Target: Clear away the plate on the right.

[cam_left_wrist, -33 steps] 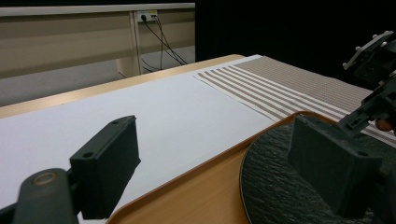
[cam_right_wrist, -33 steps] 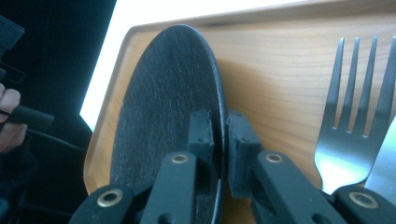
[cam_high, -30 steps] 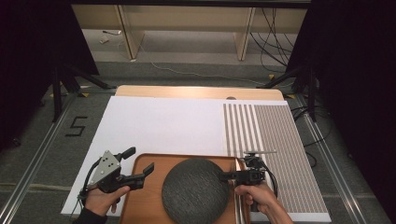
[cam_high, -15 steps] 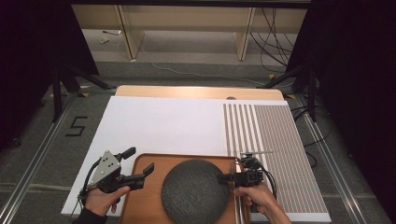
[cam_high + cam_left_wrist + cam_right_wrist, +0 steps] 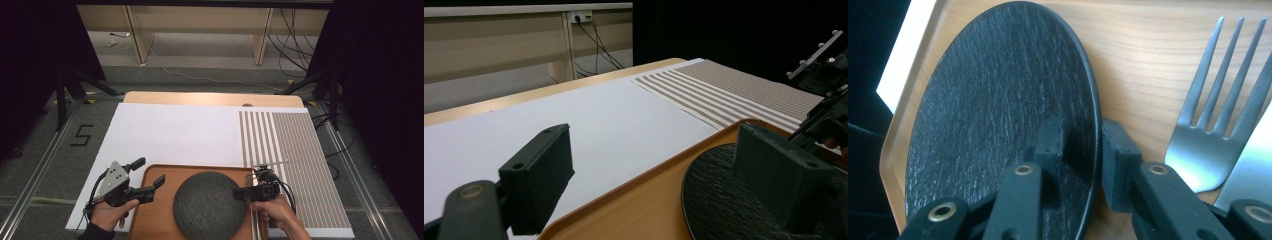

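Observation:
A dark round textured plate (image 5: pixel 207 205) (image 5: pixel 724 200) (image 5: pixel 998 100) lies on a wooden tray (image 5: pixel 155 210) (image 5: pixel 649 210) (image 5: pixel 1138 60) at the near edge of the table. My right gripper (image 5: pixel 240 192) (image 5: pixel 1082 142) reaches in from the plate's right side. Its jaws straddle the rim, one pad over the plate and one outside it; they have just been opening and stand a little off the rim. A steel fork (image 5: pixel 1213 100) and a knife blade (image 5: pixel 1253 170) lie on the tray beside the plate. My left gripper (image 5: pixel 150 170) (image 5: pixel 654 150) hovers open over the tray's left edge, holding nothing.
A white sheet (image 5: pixel 170 135) covers most of the table, with a brown striped mat (image 5: pixel 295 150) on its right side. The table's far wooden edge (image 5: pixel 210 98) borders the floor, where cables and shelf legs stand. The right gripper (image 5: pixel 824 100) appears across the plate in the left gripper view.

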Motion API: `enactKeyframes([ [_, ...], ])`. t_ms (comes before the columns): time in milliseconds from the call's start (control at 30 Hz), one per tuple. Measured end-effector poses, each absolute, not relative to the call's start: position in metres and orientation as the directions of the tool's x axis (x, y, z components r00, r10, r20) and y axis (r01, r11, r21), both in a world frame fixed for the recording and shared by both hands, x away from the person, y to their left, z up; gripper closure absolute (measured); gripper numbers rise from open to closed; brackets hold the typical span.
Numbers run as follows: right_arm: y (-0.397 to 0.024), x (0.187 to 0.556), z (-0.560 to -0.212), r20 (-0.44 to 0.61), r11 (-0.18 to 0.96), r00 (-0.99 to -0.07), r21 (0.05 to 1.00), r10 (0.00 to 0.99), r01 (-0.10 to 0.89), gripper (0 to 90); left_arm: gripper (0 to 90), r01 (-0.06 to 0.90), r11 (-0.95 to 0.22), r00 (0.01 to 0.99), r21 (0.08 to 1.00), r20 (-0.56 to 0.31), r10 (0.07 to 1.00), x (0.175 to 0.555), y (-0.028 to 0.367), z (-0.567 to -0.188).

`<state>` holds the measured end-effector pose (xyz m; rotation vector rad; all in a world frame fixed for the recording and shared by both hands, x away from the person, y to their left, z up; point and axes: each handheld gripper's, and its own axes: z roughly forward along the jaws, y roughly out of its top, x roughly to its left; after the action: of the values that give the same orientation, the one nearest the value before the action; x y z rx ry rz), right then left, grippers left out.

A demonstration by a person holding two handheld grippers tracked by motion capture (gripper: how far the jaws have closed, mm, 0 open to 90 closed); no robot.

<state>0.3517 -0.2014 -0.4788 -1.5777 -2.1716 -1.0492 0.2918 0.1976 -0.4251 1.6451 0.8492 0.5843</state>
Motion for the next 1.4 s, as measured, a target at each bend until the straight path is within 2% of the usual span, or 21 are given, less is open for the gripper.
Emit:
enactKeyframes([
  [833,-0.202,0.352,-0.469,0.561,0.174,-0.419,0.438,0.713,0.882,48.5,15.9,0.224,-0.102,0.616,0.969,-0.06,0.786,0.292,0.198,-0.425],
  [1100,-0.203,0.352,-0.466,0.547,0.171,-0.424,0.452,0.722,0.876,44.5,15.9,0.224,-0.102,0.616,0.969,-0.06,0.785,0.292,0.197,-0.425],
  [1400,-0.205,0.352,-0.459,0.486,0.208,-0.477,0.507,0.732,0.836,41.3,15.9,0.225,-0.102,0.616,0.969,-0.06,0.785,0.292,0.197,-0.425],
])
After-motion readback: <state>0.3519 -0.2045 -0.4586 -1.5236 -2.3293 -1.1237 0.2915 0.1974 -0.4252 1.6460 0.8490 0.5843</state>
